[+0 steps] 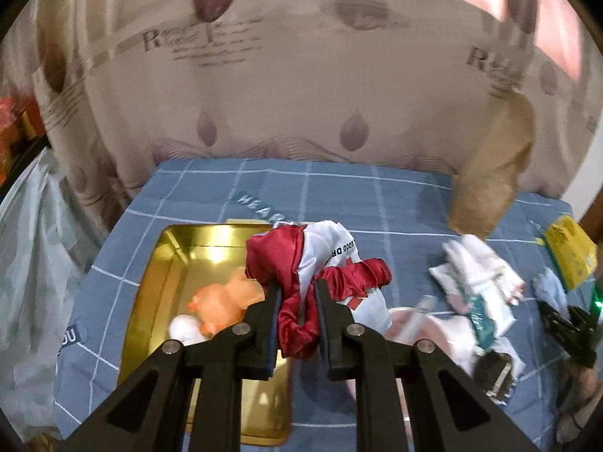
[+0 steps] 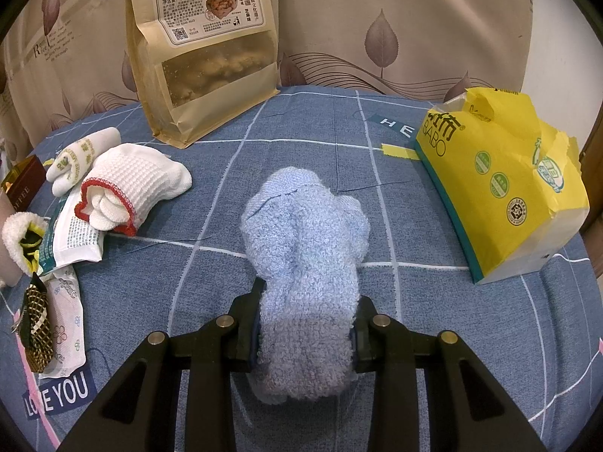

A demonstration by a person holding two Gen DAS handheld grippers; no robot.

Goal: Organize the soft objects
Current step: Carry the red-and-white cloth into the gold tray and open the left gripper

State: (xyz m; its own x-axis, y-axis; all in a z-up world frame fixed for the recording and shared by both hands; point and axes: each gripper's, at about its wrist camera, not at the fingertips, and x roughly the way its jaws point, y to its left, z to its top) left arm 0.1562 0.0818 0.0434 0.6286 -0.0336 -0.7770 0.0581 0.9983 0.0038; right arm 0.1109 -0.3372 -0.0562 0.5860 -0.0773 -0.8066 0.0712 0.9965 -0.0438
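Note:
In the left wrist view my left gripper (image 1: 297,293) is shut on a red and white satin cloth pouch (image 1: 320,263) and holds it above the right edge of a gold tray (image 1: 158,275). An orange soft item (image 1: 226,301) and a white one (image 1: 186,329) lie in the tray. In the right wrist view my right gripper (image 2: 306,301) is shut on a light blue fluffy towel (image 2: 305,233) that rests on the blue checked sheet (image 2: 414,301). White knitted gloves (image 2: 132,184) lie at the left.
A tall brown snack bag (image 2: 203,52) stands at the back. A yellow tissue pack (image 2: 505,184) lies at the right. Sachets (image 2: 71,233), a white fleecy item (image 2: 20,237) and a dark woven pouch (image 2: 35,327) lie at the left. A curtain (image 1: 282,86) hangs behind.

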